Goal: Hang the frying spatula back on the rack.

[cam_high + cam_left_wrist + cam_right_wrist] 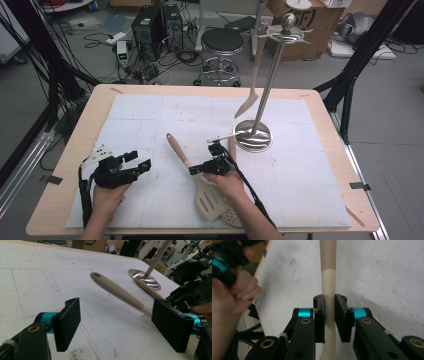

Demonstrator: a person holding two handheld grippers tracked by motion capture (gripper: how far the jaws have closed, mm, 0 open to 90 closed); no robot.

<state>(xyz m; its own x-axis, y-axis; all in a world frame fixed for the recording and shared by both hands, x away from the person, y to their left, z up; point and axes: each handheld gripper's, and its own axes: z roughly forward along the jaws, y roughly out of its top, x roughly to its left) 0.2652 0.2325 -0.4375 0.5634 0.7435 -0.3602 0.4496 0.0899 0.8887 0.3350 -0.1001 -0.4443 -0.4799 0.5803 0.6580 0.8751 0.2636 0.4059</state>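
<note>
Your right gripper (328,315) pinches the beige slotted spatula with the long rounded handle (187,162) by its neck, the handle running toward twelve o'clock between the jaws. Your left gripper (122,326) rests with jaws spread wide, the handle tip lying beyond them toward one o'clock.

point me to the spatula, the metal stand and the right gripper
spatula (178,148), high view, on its handle
metal stand (253,135), high view, on its round base
right gripper (328,311), right gripper view, between its fingertips

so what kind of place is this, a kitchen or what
Probably a lab or workshop set up for recording, not a kitchen. The table stands among loose cables and computer towers on the floor, with a stool and a cardboard box behind it.
</note>
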